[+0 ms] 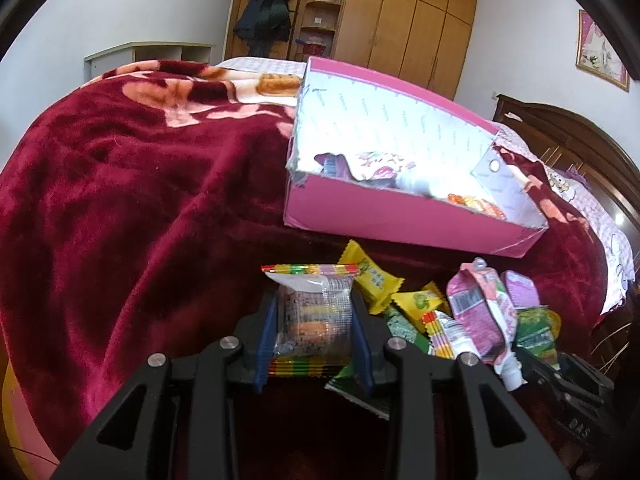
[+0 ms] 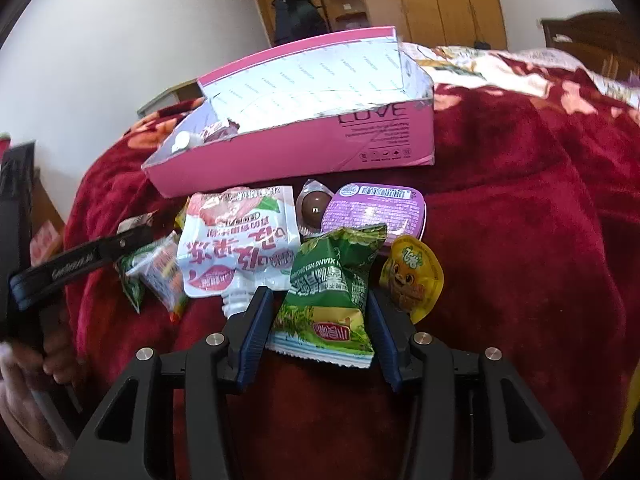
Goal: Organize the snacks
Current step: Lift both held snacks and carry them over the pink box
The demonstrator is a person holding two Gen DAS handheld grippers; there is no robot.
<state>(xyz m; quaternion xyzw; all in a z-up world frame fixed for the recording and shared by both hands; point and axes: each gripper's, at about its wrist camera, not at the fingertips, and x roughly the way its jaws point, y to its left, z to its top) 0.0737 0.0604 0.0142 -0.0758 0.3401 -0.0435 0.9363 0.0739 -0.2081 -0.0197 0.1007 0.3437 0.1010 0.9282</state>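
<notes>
Left wrist view: left gripper [image 1: 314, 316] clamps a clear rainbow-edged snack pack [image 1: 310, 312] just below the pink box [image 1: 384, 216], so next it goes in; right gripper [image 2: 320, 320] straddles green packet [image 2: 332, 300], pads apparently not yet biting.

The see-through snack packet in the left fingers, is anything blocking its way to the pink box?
Nothing visible blocks it. Between the packet and the pink box lies only bare red blanket; the yellow candies sit off to the side.
</notes>
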